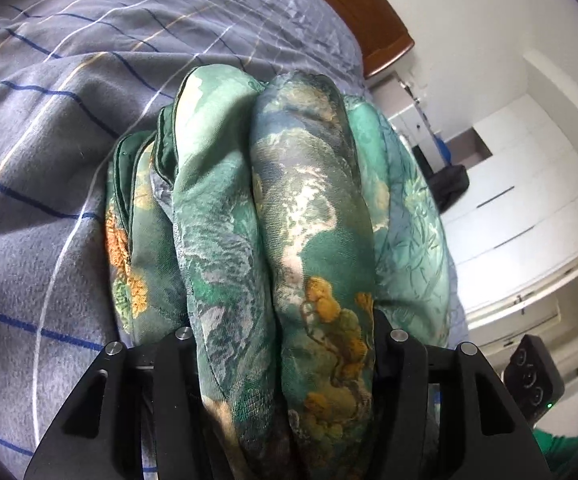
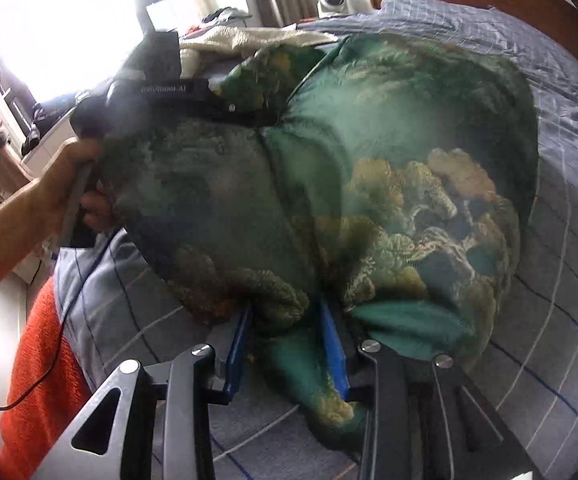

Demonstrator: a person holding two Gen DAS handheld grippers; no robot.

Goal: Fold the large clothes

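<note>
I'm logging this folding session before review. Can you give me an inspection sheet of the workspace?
Surface: bed with blue-grey striped bedspread.
Job's things: green printed garment, bunched and lifted over the bed.
Clutter: cream cloth and orange blanket at the bed's edges.
Grippers: left gripper and right gripper each clamp a bunch of the garment.
Cables: thin dark cable over the orange blanket.
Surroundings: wooden headboard, white cabinets, bright window.

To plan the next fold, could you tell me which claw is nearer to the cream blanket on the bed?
Left. The left claw grips the green garment just in front of the cream blanket; the right claw holds the garment's opposite end.
</note>
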